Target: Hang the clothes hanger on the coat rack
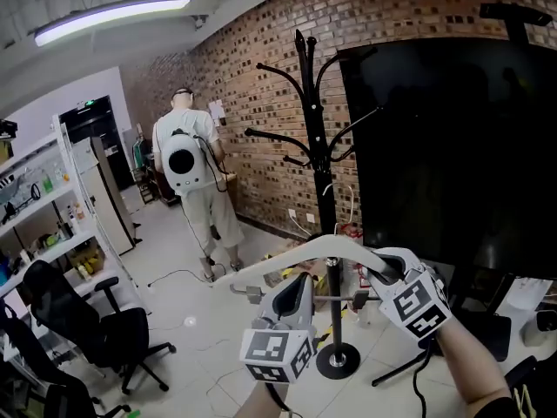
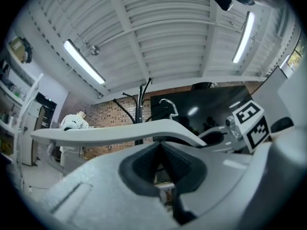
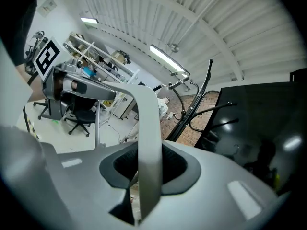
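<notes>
Where the brick wall [image 1: 261, 59] runs at the back, a person in white [image 1: 193, 159] is seen at 10 o'clock. At 6 o'clock the left hand-held gripper [image 1: 302, 279] is pressed together, and one white arm of the clothes hanger [image 1: 278, 262] is laid across its tips. The black coat rack [image 1: 315, 129] is seen at 12 o'clock, behind the hanger. At 5 o'clock the other arm is pinched by the right hand-held gripper [image 1: 376, 274].

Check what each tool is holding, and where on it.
Right tool clamps the white plastic clothes hanger on one sloping arm. Left tool sits under the other arm, near the middle; grip unclear.
</notes>
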### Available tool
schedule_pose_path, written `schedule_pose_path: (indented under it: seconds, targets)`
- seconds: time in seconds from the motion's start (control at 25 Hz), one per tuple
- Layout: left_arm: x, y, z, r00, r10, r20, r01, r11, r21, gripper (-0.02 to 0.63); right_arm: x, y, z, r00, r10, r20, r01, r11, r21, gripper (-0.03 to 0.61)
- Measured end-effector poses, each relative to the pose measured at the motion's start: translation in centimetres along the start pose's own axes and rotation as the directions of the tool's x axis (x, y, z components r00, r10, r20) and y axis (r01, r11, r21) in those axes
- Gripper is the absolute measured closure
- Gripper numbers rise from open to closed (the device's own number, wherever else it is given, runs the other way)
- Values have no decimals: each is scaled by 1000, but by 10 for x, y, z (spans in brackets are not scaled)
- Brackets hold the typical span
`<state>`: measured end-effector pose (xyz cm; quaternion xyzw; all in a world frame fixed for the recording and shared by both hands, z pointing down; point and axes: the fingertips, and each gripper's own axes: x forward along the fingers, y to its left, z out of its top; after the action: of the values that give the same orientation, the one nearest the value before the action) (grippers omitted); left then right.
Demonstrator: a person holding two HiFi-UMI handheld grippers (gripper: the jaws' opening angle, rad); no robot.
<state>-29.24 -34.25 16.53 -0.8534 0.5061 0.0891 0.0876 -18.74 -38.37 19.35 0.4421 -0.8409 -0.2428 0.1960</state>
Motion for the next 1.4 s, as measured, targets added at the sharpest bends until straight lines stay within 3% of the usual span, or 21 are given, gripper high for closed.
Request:
schedule_pose_path:
  seconds: [0.28,0.72,1.12,1.4]
  targets:
    - [56,2,48,999,7,49,-9,998,55,609,26,-61,22,998,23,56,-22,1000,-17,477]
    - [135,10,91,1000,5,2,-5,999,52,609,58,-154,55,997,34,75,-32,999,-37,477]
    - [173,55,123,998,67,-13,-67,996,51,609,104,-193,76,997,58,45,-55,996,-71,477]
    - [198,75,158,999,31,-5,-31,993,111,609,119,-215,111,999,10,48,-5,995,-97,477]
